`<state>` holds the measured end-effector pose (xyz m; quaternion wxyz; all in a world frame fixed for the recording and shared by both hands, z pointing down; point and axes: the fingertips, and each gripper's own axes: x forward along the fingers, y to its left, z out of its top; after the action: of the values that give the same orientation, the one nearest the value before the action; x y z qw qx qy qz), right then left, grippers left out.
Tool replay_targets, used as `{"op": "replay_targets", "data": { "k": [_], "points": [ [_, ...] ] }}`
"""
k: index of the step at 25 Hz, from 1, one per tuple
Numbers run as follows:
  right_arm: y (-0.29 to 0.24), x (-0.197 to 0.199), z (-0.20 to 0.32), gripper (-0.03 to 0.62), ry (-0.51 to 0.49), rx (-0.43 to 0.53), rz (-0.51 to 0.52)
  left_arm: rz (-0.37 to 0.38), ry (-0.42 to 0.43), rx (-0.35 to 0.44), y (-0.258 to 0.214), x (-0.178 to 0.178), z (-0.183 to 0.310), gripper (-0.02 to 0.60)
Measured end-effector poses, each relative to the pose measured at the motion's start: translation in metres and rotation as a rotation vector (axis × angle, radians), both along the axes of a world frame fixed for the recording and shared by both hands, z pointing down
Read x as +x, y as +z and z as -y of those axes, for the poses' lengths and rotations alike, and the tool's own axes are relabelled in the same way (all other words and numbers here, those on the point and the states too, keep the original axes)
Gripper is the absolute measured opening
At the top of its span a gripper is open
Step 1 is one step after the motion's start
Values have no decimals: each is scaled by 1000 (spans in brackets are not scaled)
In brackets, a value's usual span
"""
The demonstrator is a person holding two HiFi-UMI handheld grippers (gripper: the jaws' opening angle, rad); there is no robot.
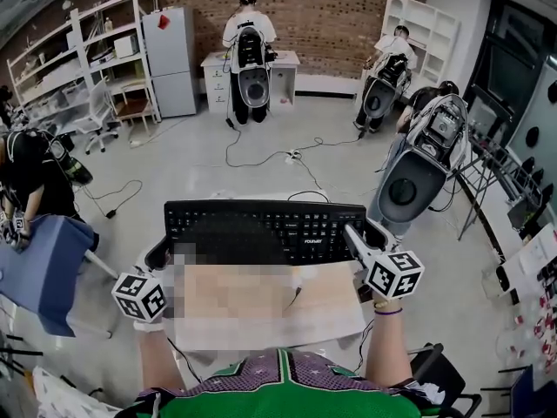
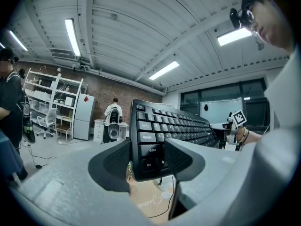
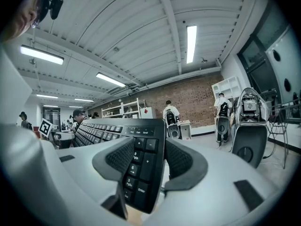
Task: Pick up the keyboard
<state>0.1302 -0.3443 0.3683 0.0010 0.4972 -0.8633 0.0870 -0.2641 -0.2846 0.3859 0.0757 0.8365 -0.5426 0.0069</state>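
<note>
A black keyboard (image 1: 261,225) hangs level in front of me, held at both ends above a light wooden table (image 1: 335,307). My left gripper (image 1: 159,252) is shut on its left end; in the left gripper view the pads (image 2: 115,160) press both sides of that end of the keyboard (image 2: 178,126). My right gripper (image 1: 355,233) is shut on the numpad end. In the right gripper view the keyboard (image 3: 101,128) runs away to the left from between the pads (image 3: 181,160). Both grippers point level.
A thin cable (image 1: 294,299) lies on the table under the keyboard. A blue-covered table (image 1: 43,268) stands at the left with a person beside it. Several people with equipment stand farther off. Cables (image 1: 261,155) trail over the grey floor. A white fridge (image 1: 170,59) and shelves line the back wall.
</note>
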Motion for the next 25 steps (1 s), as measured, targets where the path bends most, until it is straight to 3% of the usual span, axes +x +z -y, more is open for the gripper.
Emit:
{"op": "replay_targets", "data": {
  "k": [25],
  "points": [
    [13, 4, 5, 192, 12, -17, 11, -11, -2, -11, 12, 2, 8, 225]
  ]
}}
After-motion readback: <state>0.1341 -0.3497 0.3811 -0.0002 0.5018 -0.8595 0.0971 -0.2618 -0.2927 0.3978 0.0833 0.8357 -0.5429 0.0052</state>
